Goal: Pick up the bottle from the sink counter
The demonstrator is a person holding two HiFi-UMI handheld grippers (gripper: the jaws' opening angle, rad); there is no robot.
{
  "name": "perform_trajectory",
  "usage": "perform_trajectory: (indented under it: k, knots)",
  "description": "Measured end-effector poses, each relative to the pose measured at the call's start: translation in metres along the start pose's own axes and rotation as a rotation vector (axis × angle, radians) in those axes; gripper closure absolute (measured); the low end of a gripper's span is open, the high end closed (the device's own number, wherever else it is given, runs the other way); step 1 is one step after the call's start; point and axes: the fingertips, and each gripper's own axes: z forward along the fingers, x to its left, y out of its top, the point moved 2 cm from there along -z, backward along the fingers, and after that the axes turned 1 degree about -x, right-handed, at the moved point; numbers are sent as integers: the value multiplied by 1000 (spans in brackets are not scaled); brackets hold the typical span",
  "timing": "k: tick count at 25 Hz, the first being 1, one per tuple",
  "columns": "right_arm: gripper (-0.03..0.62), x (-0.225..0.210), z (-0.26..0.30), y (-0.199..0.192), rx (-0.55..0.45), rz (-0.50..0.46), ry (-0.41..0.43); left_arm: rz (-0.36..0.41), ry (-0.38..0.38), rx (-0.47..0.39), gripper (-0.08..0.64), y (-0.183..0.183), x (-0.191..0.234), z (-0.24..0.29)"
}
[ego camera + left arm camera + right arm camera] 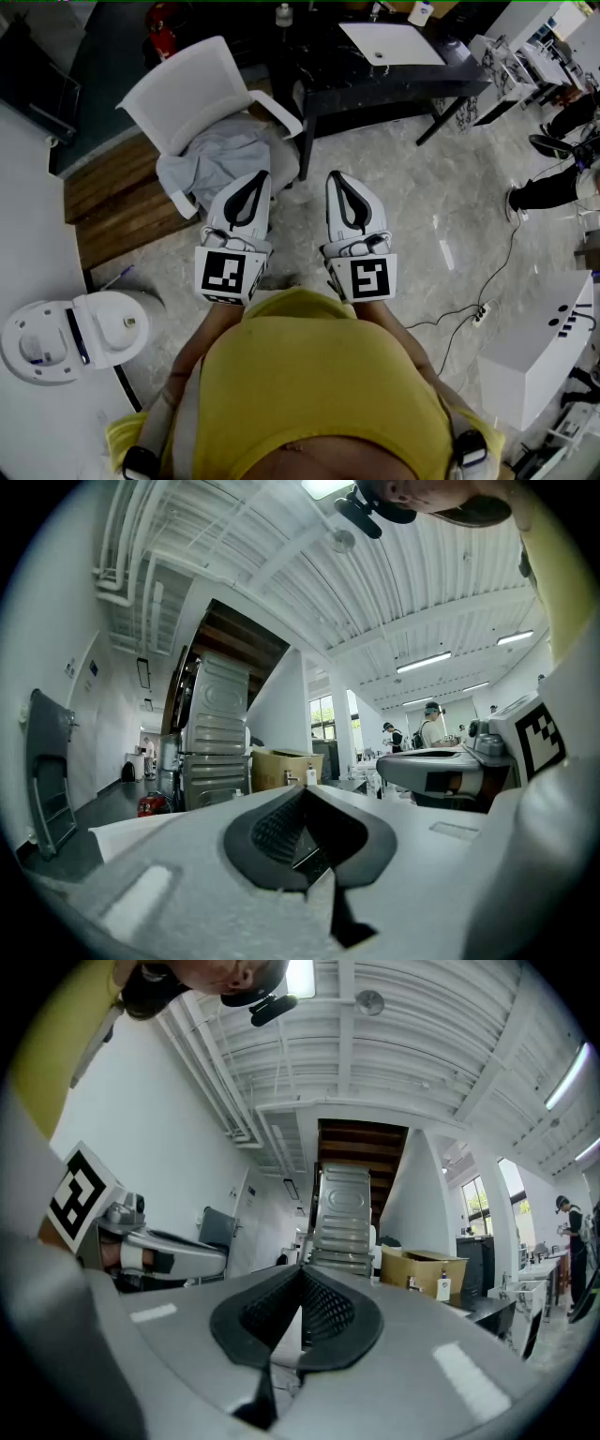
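A black counter (375, 80) with a white sink basin (392, 42) stands across the room at the top of the head view. A white bottle (421, 11) stands by the basin's far right corner, and a smaller bottle (283, 14) stands at the counter's left end. Far off, a small bottle (310, 775) shows in the left gripper view and a small bottle (442, 1288) in the right gripper view. My left gripper (255, 180) and right gripper (339, 180) are held side by side close to my chest, well short of the counter. Both have their jaws together with nothing between them.
A white chair (202, 94) with a grey cloth (220, 155) on its seat stands between me and the counter. A round white appliance (56, 337) sits on the left. A cable and power strip (480, 314) lie on the marble floor, beside a white cabinet (539, 347). A person's shoes (544, 192) show on the right.
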Motion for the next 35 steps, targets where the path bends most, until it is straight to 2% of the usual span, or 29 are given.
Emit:
perform_trajectory:
  k: [4,6,7,14,22,30,35]
  knots:
    - [592,-9,0,-5,-6,6,25,-2,-9,-32,553,1,-6,10]
    - [592,-14,0,-9,-5,8,32,-2,-14,-32,441,-1,-9,17]
    - [592,-16,0,-11,-3,11,34,-2,-11,-30,434,-2,-9,20]
    - [592,-30,11,-27,6,29,45,3,24,-6,434,-11,4,40]
    - [592,-53,51,-48,11,17,32,-11,19,6,419,-29,33,87]
    - [592,-93,124,-73,30,10,-22,-13,-24,12,419,-39,79,165]
    - [592,-115,185,-82,32,3,-27,-15,-42,7,419,-39,114,220]
